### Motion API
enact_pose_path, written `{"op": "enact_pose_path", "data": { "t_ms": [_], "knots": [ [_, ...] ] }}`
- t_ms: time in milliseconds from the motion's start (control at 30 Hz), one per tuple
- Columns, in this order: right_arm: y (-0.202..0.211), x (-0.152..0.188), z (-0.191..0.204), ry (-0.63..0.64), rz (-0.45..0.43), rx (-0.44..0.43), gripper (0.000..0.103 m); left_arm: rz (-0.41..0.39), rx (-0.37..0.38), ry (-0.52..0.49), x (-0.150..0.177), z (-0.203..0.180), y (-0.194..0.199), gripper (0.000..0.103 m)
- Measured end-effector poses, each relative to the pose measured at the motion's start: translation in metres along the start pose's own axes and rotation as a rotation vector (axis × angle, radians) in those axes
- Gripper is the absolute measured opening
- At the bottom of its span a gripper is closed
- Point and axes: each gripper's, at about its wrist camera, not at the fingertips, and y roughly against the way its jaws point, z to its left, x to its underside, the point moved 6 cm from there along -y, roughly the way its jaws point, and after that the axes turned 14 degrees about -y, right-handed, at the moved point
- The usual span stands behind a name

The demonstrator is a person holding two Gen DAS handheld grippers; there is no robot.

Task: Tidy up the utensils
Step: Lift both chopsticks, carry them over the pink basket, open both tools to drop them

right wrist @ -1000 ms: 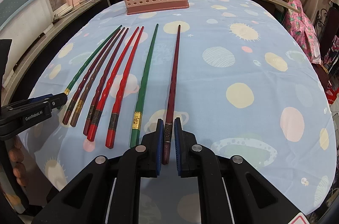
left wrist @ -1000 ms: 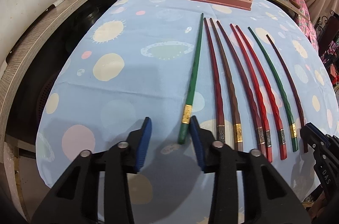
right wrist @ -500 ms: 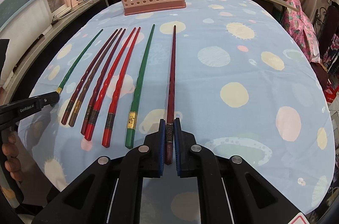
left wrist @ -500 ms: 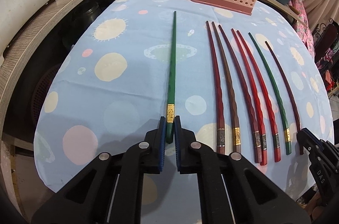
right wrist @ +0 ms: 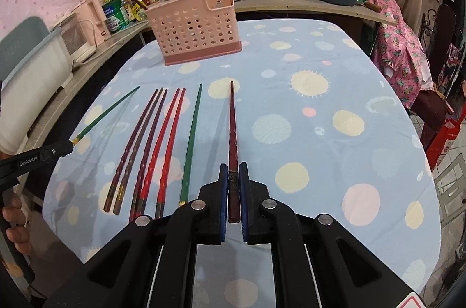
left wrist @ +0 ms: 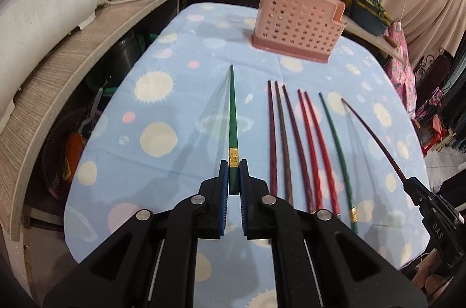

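Gripping a chopstick in each tool now: left gripper (left wrist: 231, 177) clamped on the butt of the green chopstick (left wrist: 232, 115), just behind its gold band, right gripper (right wrist: 232, 182) clamped on the thick end of the dark red chopstick (right wrist: 232, 127). Both sticks pointing straight out ahead of the fingers, tips raised off the blue spotted tablecloth (right wrist: 335, 162) with faint shadows fanning beneath. Barely begun, by the look of it: six chopsticks (right wrist: 151, 150) lying in a row on the cloth between the two held ones, maroon, brown, two bright red, one green. Pink perforated holder (right wrist: 195, 37) standing upright well beyond both fingertips at the far end; one dark stick apparently showing above its rim in the left view, contents otherwise hidden. Plenty left, then: eight sticks to deliver, counting the two in hand. Open cloth ahead of both tips up to the holder, nothing in the way. Wide bare stretch beside the right fingers; near the left fingers, table edge and wooden counter (left wrist: 72, 69) close, little margin there.
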Motion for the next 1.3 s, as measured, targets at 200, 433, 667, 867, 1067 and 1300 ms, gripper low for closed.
{"op": "enact_pose_path", "data": {
  "t_ms": [200,433,667,867,1067,1300],
  "knots": [
    [0.017,-0.037,0.002,-0.013,-0.071,-0.019,0.007,-0.072,-0.011,0.007,-0.034,0.008,0.023,0.007],
    [0.031,-0.101,0.005,-0.052,-0.164,-0.056,0.007,-0.185,-0.034,0.000,-0.096,0.014,0.049,0.007],
    [0.044,-0.169,0.017,-0.065,-0.259,-0.092,0.007,-0.299,-0.037,-0.023,-0.168,0.010,0.074,0.007],
    [0.054,-0.221,0.038,-0.072,-0.317,-0.143,0.007,-0.404,-0.045,-0.043,-0.227,0.001,0.099,0.007],
    [0.068,-0.272,0.069,-0.080,-0.389,-0.228,0.007,-0.503,-0.033,-0.036,-0.283,-0.007,0.120,0.007],
    [0.070,-0.333,0.109,-0.087,-0.467,-0.315,0.007,-0.583,-0.050,-0.004,-0.340,-0.008,0.119,0.007]
  ]
}}
